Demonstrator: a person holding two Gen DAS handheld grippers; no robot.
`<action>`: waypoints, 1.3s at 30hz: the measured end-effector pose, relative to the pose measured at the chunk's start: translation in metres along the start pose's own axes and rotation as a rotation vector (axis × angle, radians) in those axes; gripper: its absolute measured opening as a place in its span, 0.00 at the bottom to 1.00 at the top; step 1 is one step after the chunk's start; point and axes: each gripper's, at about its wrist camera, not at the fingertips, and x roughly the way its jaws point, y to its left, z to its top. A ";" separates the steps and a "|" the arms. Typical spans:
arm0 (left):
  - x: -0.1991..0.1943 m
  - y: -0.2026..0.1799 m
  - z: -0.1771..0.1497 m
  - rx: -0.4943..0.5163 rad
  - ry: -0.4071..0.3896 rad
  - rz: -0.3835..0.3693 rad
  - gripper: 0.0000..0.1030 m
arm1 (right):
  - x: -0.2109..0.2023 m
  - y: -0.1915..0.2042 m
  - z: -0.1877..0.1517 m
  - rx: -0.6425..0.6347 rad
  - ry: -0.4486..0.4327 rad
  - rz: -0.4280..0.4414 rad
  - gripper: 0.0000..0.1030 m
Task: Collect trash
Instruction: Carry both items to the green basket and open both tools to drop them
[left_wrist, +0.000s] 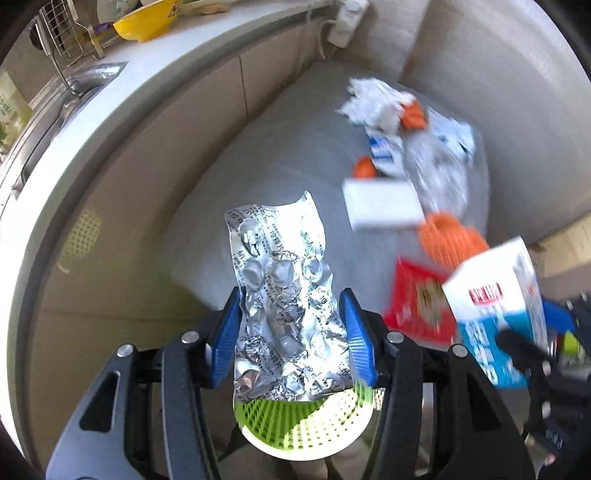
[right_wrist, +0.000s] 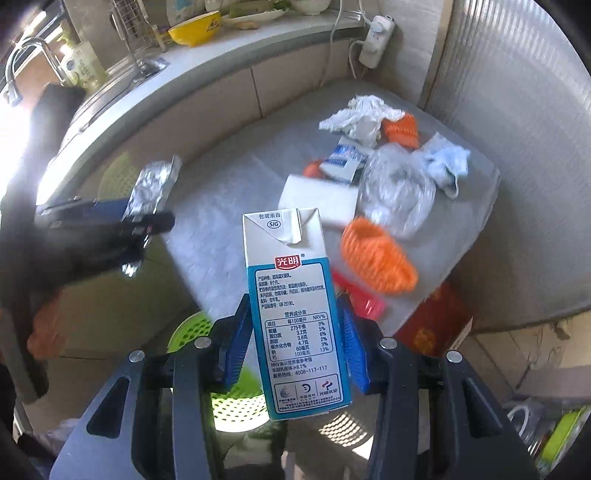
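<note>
My left gripper (left_wrist: 291, 325) is shut on a crumpled silver foil blister pack (left_wrist: 284, 295) and holds it above a green perforated bin (left_wrist: 306, 424). My right gripper (right_wrist: 293, 339) is shut on a blue and white milk carton (right_wrist: 295, 314), held upright above the same green bin (right_wrist: 236, 406). The carton also shows at the right of the left wrist view (left_wrist: 495, 310). The foil pack shows in the right wrist view (right_wrist: 153, 184) at the left. More trash lies on a grey mat (right_wrist: 221, 206): orange peels (right_wrist: 376, 254), crumpled tissue (right_wrist: 358, 114), a clear plastic bag (right_wrist: 399, 192).
A white box (left_wrist: 384, 203), a small blue and white packet (right_wrist: 343, 158) and a red wrapper (left_wrist: 417, 299) lie on the mat. A kitchen counter (left_wrist: 177, 62) with a yellow bowl (left_wrist: 147, 22), a sink and a dish rack runs along the left. A power strip (right_wrist: 376, 40) hangs at the back.
</note>
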 end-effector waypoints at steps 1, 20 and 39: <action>-0.004 0.000 -0.011 0.017 0.004 -0.017 0.50 | -0.002 0.006 -0.009 0.009 0.003 -0.005 0.45; 0.011 0.051 -0.137 0.331 0.137 -0.140 0.50 | 0.045 0.118 -0.117 0.217 0.071 -0.133 0.77; 0.092 -0.022 -0.169 0.573 0.253 -0.209 0.76 | -0.014 0.062 -0.139 0.442 0.020 -0.334 0.93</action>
